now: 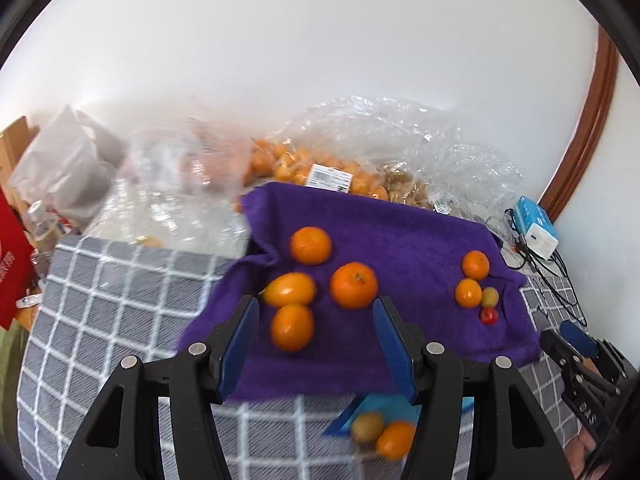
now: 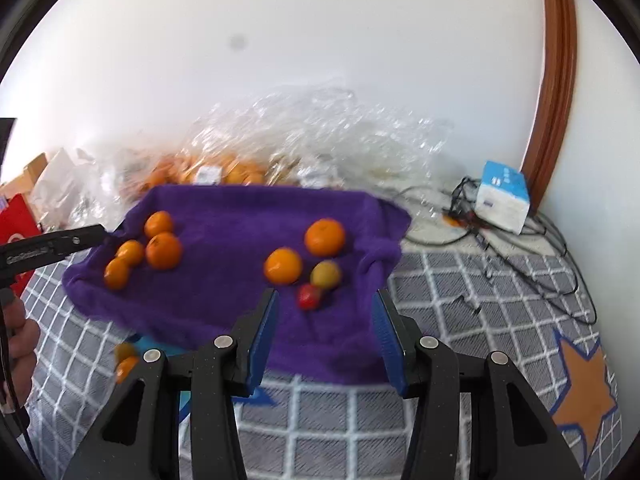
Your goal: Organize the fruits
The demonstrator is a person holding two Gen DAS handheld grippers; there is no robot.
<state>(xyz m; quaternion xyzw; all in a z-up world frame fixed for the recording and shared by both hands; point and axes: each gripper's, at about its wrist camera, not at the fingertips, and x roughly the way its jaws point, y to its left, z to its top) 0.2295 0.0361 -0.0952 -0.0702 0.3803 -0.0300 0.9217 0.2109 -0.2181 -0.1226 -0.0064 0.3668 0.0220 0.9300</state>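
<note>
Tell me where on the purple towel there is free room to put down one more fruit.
The purple towel is bare in its middle, between the left orange cluster and the right small-fruit group. Its near edge is also free. Both ends are crowded.

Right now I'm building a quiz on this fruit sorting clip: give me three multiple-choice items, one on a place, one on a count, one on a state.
1. Where does the small red fruit lie?
A. on the purple towel
B. inside the clear plastic bags
C. on the star of the checked cloth

2. How many orange fruits sit in the cluster at the left of the towel?
A. two
B. four
C. six

3. What is between the fingers of the left claw?
A. a round orange, pinched
B. a corner of the towel
C. nothing gripped; the pads stand apart

Answers:
1 A, it rests on the towel beside a yellowish fruit.
2 B, the left wrist view shows two round and two oval ones together.
3 C, both blue pads are clear of the fruit beyond them.
</note>
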